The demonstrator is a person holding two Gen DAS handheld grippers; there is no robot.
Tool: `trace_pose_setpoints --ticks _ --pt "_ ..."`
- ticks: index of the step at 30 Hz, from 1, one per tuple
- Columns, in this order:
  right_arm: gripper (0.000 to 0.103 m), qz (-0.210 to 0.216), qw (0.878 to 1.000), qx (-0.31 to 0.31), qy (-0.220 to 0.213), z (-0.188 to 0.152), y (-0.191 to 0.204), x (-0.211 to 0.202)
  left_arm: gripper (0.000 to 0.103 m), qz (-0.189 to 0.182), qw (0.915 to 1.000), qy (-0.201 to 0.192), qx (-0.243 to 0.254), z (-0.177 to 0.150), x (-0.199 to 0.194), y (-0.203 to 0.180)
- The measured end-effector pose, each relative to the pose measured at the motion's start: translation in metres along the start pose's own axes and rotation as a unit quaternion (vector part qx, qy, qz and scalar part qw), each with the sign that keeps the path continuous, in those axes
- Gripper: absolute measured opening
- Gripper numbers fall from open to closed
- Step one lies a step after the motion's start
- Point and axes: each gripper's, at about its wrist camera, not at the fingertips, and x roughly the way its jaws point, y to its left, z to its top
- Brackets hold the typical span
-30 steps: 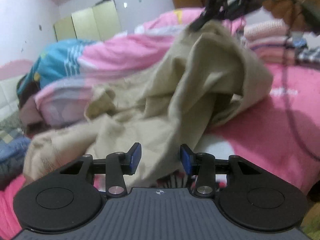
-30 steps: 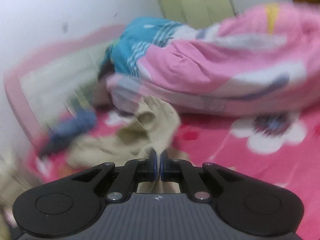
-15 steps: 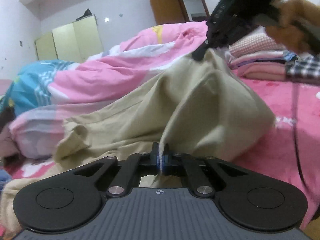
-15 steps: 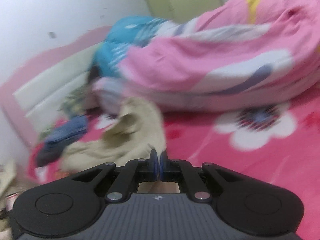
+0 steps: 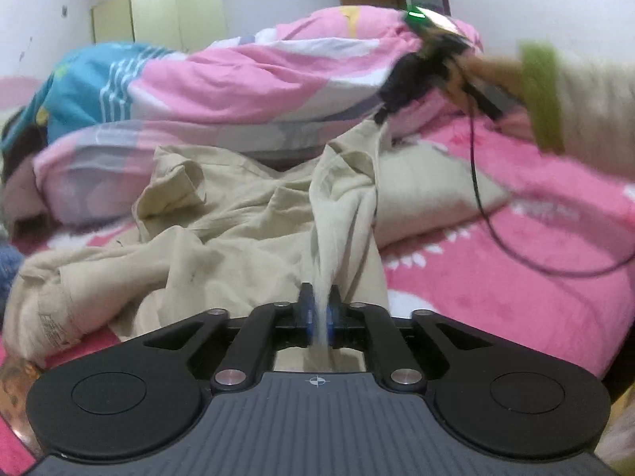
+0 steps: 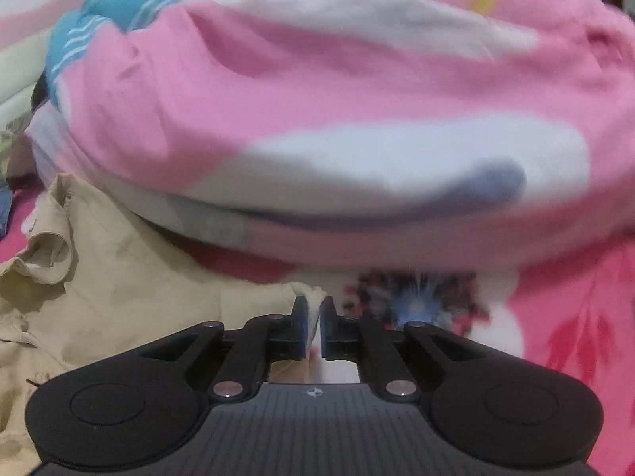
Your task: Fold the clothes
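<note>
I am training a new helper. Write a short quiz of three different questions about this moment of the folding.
1. True or false: both grippers are shut on the beige garment.
2. What lies behind the garment? A) a pink quilt B) a wooden chair C) a laundry basket
3. Fill in: in the left wrist view, a black ____ hangs from the right gripper.

Key
1. True: the left gripper pinches a fold, and the right one holds a far edge.
2. A: the quilt is heaped there.
3. cable.
</note>
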Motion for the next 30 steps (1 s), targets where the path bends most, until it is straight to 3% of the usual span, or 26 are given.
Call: trace_pose_setpoints --ticks 1,2,3,4,5,7,10,11,12,13,16,20,23,26,30 --pt "0.014 0.011 1.000 0.014 -0.019 -0.008 -0.004 -0.014 0.037 -0.002 1.0000 -0.005 -0.008 0.001 -0.002 0.001" --pt "0.026 0.023 0.998 0.029 -0.048 -0.017 -0.009 -0.035 0.043 -0.004 0.9998 -0.011 -0.016 0.002 -0.005 0.002" --pt "0.034 0.033 0.995 0.042 -0.080 -0.028 -0.012 -0.059 0.044 -0.008 0.9996 -0.014 -0.023 0.006 -0.002 0.004" --pt "0.050 0.050 0.991 0.058 -0.110 -0.041 -0.014 -0.084 0.045 -0.012 0.9993 -0.016 -0.031 0.009 0.001 0.006" --pt "0.056 0.077 0.987 0.074 -0.121 -0.056 -0.014 -0.103 0.047 -0.014 0.9990 -0.017 -0.040 0.013 0.007 0.007" --pt "0.057 0.120 0.983 0.107 -0.084 -0.076 -0.007 -0.116 0.047 -0.015 0.9982 -0.015 -0.056 0.019 0.018 0.006" --pt "0.057 0.145 0.985 0.065 -0.064 -0.110 0.035 -0.122 0.047 -0.007 0.9970 -0.001 -0.077 0.027 0.040 0.001" --pt "0.058 0.152 0.985 0.047 -0.061 -0.121 0.051 -0.123 0.042 -0.003 0.9965 0.004 -0.084 0.028 0.045 0.000" --pt "0.058 0.142 0.988 0.013 -0.066 -0.130 0.069 -0.124 0.034 0.002 0.9958 0.009 -0.091 0.029 0.051 -0.001" --pt "0.058 0.134 0.989 0.003 -0.069 -0.130 0.079 -0.122 0.018 0.005 0.9959 0.010 -0.090 0.027 0.053 -0.002" --pt "0.058 0.124 0.990 0.020 -0.066 -0.116 0.095 -0.114 0.006 0.005 0.9972 0.010 -0.075 0.020 0.049 -0.010" --pt "0.058 0.084 0.993 0.078 -0.026 -0.078 0.093 -0.079 0.002 0.007 0.9986 -0.003 -0.053 0.006 0.037 -0.020" --pt "0.062 0.037 0.998 0.050 0.025 -0.062 0.108 -0.044 0.001 0.011 0.9989 -0.011 -0.045 -0.003 0.031 -0.025" --pt "0.065 0.024 0.995 -0.030 0.094 -0.081 0.130 -0.027 0.001 0.017 0.9986 -0.023 -0.045 -0.009 0.024 -0.026" --pt "0.063 0.007 0.991 -0.086 0.098 -0.118 0.124 -0.056 0.001 0.018 0.9955 -0.038 -0.085 -0.011 0.021 -0.005"
